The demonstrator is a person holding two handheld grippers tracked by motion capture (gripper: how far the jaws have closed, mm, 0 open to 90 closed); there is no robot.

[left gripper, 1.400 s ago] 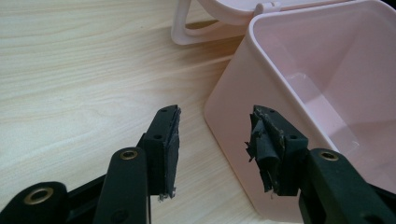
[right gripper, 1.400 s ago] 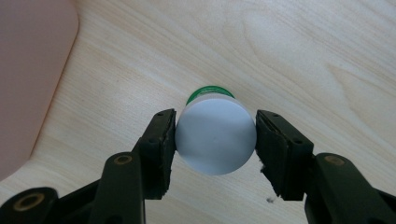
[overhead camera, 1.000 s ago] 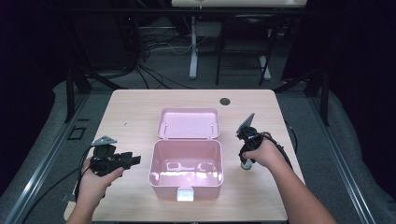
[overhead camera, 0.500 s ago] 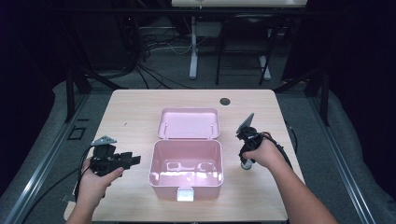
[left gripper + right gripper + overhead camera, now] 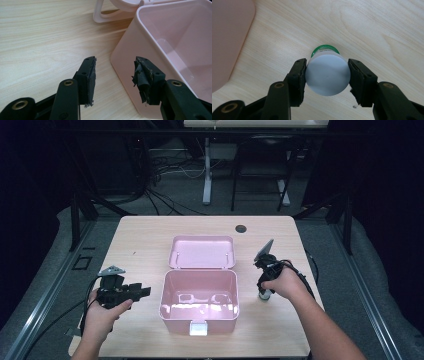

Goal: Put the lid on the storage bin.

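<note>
Right gripper view: right gripper [image 5: 327,75] clamps white-capped bottle [image 5: 327,75]; left gripper [image 5: 115,75] released beside pink box [image 5: 175,50].

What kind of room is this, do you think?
Probably a lab or workshop set up for recording: a lone wooden table in a dark room, loose cables on the floor behind it, and bare metal stands.
</note>
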